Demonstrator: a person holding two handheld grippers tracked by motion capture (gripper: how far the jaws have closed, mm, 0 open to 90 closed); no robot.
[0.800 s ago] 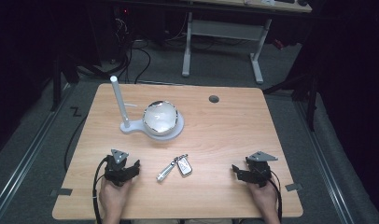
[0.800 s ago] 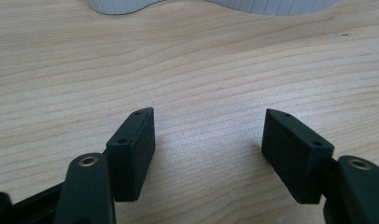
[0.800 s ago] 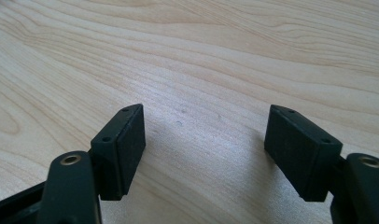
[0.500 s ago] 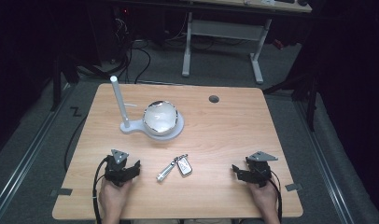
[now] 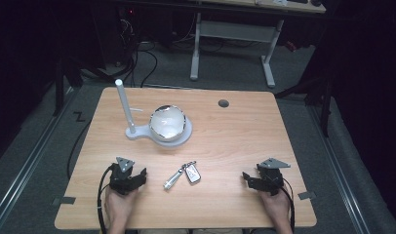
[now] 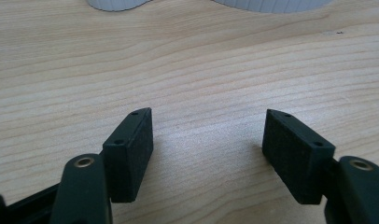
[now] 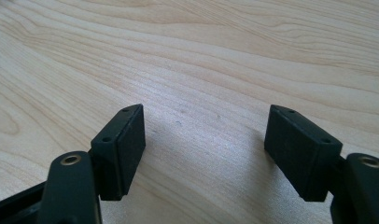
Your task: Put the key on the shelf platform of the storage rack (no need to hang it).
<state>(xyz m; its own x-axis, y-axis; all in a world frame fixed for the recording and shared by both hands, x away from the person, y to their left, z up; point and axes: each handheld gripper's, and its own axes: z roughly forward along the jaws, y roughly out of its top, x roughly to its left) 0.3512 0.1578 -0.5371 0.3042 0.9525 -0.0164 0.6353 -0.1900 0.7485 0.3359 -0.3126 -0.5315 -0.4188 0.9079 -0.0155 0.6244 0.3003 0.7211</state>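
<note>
Table (image 5: pixel 235 141): pale wood grain, smooth, matt. Keys (image 5: pixel 182 174): shiny metal. Stand (image 5: pixel 137 132): white plastic. Bowl (image 5: pixel 167 122): glossy. Pads (image 6: pixel 131 156): matt black, textured.

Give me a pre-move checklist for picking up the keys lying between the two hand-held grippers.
1. Left hand-held gripper jaws open, nothing between them: ok.
2. Right hand-held gripper jaws open, nothing between them: ok.
3. Keys lie flat on the table, apart from both grippers: ok.
4. Bare wood between each gripper and the keys: ok.
5. White stand with bowl sits beyond the keys, out of the way: ok.
6. Which key part gives the best grip: cannot tell.
</note>
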